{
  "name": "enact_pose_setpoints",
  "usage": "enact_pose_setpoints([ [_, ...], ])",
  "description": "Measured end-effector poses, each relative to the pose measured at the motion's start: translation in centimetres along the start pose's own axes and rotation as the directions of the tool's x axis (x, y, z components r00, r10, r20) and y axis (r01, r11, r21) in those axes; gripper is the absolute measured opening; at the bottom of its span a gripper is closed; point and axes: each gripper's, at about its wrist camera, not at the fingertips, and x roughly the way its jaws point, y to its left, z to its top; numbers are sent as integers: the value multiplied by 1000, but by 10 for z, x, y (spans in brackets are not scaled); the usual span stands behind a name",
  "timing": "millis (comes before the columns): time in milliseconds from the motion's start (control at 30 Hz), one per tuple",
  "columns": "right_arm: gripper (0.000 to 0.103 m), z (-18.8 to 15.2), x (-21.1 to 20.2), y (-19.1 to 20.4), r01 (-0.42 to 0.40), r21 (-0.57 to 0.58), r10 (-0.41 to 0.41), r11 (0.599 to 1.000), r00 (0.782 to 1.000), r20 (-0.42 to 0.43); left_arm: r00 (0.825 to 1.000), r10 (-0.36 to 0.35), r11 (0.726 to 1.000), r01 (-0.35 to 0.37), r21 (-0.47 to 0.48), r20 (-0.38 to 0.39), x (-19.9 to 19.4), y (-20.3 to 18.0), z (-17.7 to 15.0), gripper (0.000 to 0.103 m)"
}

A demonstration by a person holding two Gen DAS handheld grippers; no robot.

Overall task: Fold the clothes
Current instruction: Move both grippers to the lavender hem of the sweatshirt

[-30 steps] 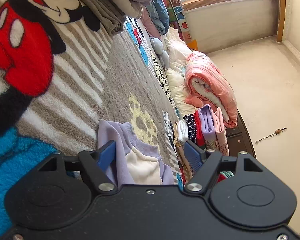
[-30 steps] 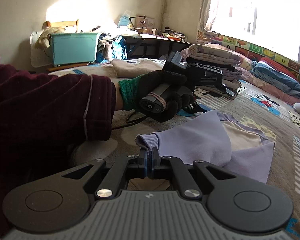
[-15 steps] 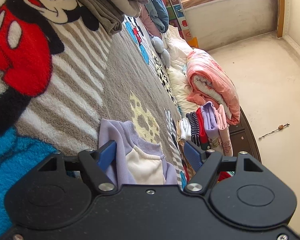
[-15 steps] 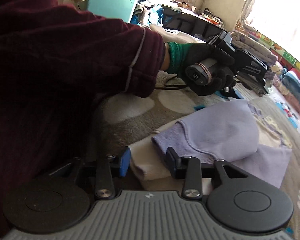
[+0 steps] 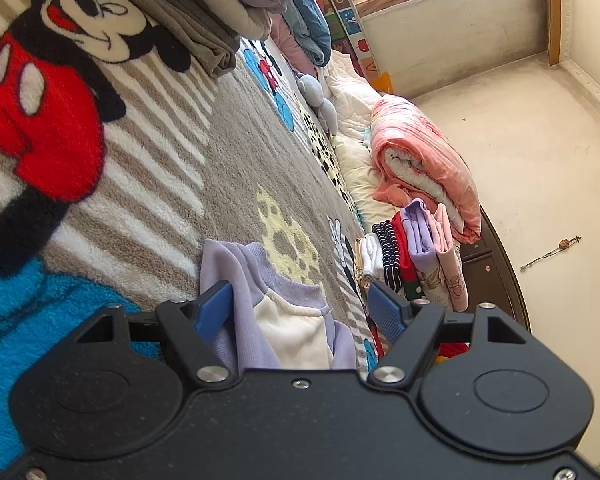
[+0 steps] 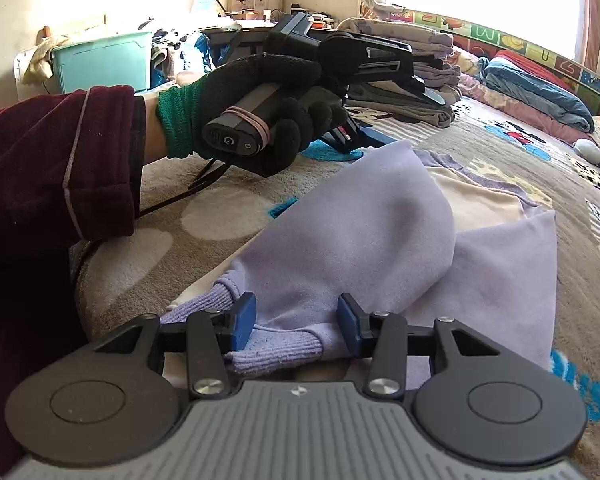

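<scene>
Straddling a ribbed lilac cuff [image 6: 278, 350], right hand-held gripper [image 6: 296, 322] spread wide, blue pads [image 6: 242, 322] either side of the fabric, nothing clamped. Left hand-held gripper [image 5: 300, 310] likewise released, fingers far apart, hovering over the collar end of the lilac-and-cream sweatshirt [image 5: 288, 320], left pad just beside a lilac fold. Sweatshirt lying partly folded on the bed's Mickey Mouse blanket [image 5: 112, 128], one sleeve laid across the body. Gloved hand [image 6: 260, 116] gripping the left tool's handle, marked "G". Alphabet letters "U" and "Z" legible on the wall mat [image 5: 342, 4].
</scene>
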Motion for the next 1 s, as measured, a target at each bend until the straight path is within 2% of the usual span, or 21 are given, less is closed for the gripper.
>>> enact_pose_setpoints([
  [167, 51, 5, -22, 10, 3, -35, 0, 999, 997, 73, 1000, 14, 997, -16, 81, 27, -25, -16, -7, 75],
  [200, 54, 5, -22, 10, -4, -30, 6, 1000, 997, 76, 1000, -8, 993, 7, 120, 7, -26, -23, -14, 75],
  [333, 57, -2, -7, 7, -27, -7, 27, 1000, 999, 29, 993, -83, 958, 102, 270, -81, -30, -51, -39, 75],
  [400, 57, -4, -6, 3, -36, 35, 35, 999, 999, 28, 992, -13, 936, 57, 348, -129, -20, -59, -55, 75],
  [433, 57, -2, -7, 2, -40, 50, 39, 998, 999, 24, 988, 82, 919, -26, 393, -128, -11, -60, -62, 75],
  [467, 57, 2, -11, 2, -44, 54, 44, 998, 999, 19, 979, 169, 887, -103, 450, -110, -3, -60, -70, 72],
  [500, 57, 7, -15, 3, -51, 42, 50, 998, 999, 20, 976, 195, 856, -121, 502, -97, 0, -60, -77, 70],
  [667, 57, 37, -29, -2, -23, -46, 26, 999, 998, 61, 986, 165, 749, -106, 654, -29, -12, -86, -87, 69],
  [733, 58, 49, -21, -15, -14, -52, 17, 999, 997, 69, 986, 165, 737, -107, 667, -24, -13, -83, -85, 69],
  [833, 58, 58, 0, -33, -3, -52, 6, 999, 999, 54, 970, 243, 691, -185, 699, 16, -1, -79, -83, 68],
  [900, 58, 55, 18, -44, -12, -21, 12, 1000, 1000, 23, 963, 267, 673, -209, 709, 31, 6, -77, -81, 67],
  [1000, 60, 45, 41, -52, -33, 19, 34, 999, 999, -28, 945, 319, 623, -264, 737, 69, 23, -75, -74, 65],
])
